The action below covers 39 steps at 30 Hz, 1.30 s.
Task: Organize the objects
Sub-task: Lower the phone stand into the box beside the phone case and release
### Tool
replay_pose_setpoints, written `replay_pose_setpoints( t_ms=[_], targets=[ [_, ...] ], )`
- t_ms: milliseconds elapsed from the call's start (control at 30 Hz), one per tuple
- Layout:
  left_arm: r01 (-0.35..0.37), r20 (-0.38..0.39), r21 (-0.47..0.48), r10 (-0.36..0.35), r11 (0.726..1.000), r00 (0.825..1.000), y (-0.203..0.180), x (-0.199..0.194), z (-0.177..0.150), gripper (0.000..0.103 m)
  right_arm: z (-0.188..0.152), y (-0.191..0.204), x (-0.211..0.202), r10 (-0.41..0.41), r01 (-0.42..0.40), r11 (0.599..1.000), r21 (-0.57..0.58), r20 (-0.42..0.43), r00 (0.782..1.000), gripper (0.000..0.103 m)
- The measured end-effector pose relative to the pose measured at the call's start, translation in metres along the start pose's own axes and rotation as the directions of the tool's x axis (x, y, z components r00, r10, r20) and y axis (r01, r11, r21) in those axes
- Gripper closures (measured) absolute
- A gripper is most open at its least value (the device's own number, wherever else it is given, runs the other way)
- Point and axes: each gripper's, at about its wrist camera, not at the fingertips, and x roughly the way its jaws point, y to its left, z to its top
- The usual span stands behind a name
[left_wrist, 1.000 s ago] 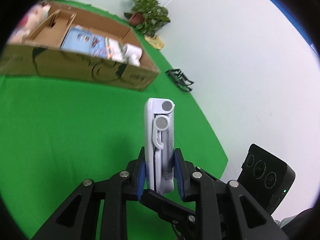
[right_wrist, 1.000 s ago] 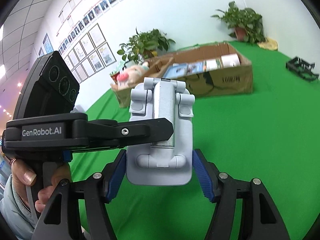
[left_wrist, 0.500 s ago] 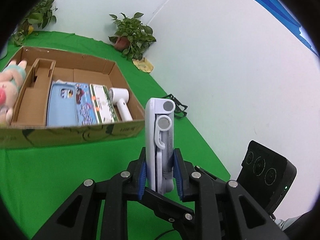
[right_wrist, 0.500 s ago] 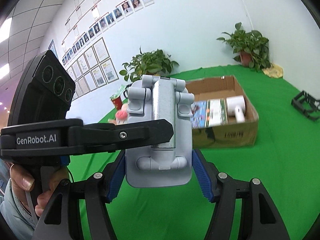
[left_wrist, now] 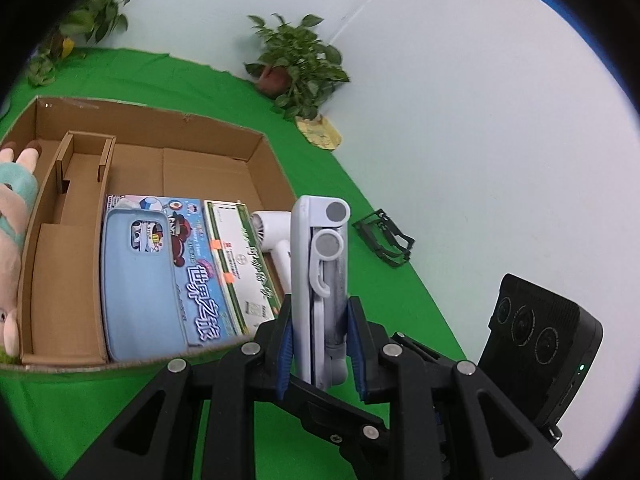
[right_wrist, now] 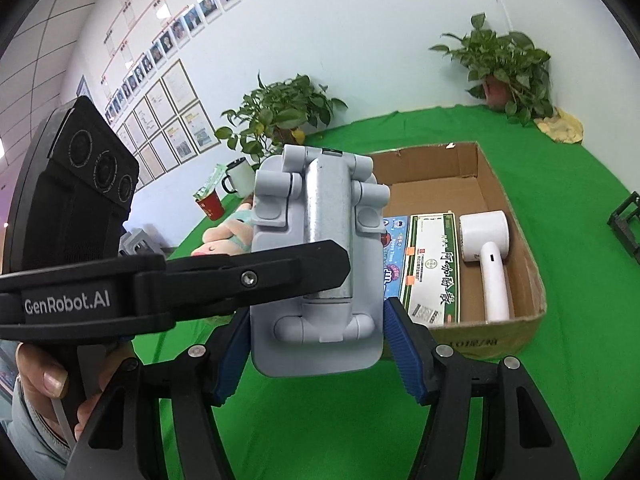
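Note:
My left gripper [left_wrist: 320,344] is shut on the thin edges of a folded grey-white phone stand [left_wrist: 320,272], held upright in the air. My right gripper [right_wrist: 320,344] is shut on the wide sides of the same stand [right_wrist: 316,264], with the left gripper's finger crossing in front of it. Both hold it just before the near wall of a cardboard box [left_wrist: 140,132], which also shows in the right wrist view [right_wrist: 532,264]. The box holds a light blue phone case [left_wrist: 140,280], a blue picture box [left_wrist: 192,264], a green-white box [right_wrist: 432,264] and a white hair dryer [right_wrist: 488,248].
A plush toy [left_wrist: 12,216] lies at the box's left end. The floor is green cloth [right_wrist: 580,320]. A black wire rack [left_wrist: 384,236] sits on it to the right. Potted plants [left_wrist: 296,68] stand by the walls; a red cup [right_wrist: 210,204] and a mug stand far left.
Both grippers have carried the stand closer to the box and higher; the box now looks larger and its inside shows from above. The grip on the stand is unchanged.

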Motion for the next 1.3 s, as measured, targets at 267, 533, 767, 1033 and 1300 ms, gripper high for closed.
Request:
replay_pose_setpoints(
  t_ms=[267,533,767,1033,1300],
  targets=[
    [0.008,-0.060,-0.139,-0.016,0.990,0.998,0.044,0.046,0.025,0.080,0.035,-0.038,0.066,-0.005,0.013,0.998,0.059,-0.146,0.989,0.042],
    [-0.014,-0.137,-0.222,-0.017,0.975,0.990,0.077,0.083,0.022,0.080,0.030,-0.063,0.118,-0.054,0.081,0.993,0.089,-0.269,0.961,0.042],
    [-0.025,-0.187,-0.266,-0.027,0.964,0.982,0.092,0.097,0.019,0.076,0.028,-0.063,0.127,-0.106,0.134,0.988,0.075,-0.298,0.949,0.048],
    [-0.106,-0.062,-0.235,0.094,0.966,0.994,0.094,0.040,0.024,0.058,0.024,-0.053,0.104,-0.033,0.066,0.990,0.127,-0.246,0.969,0.019],
    [-0.635,0.379,0.030,0.579,0.772,0.722,0.040,-0.037,-0.025,0.020,-0.007,-0.010,0.064,-0.296,0.301,0.948,-0.104,0.060,0.953,0.000]
  ],
)
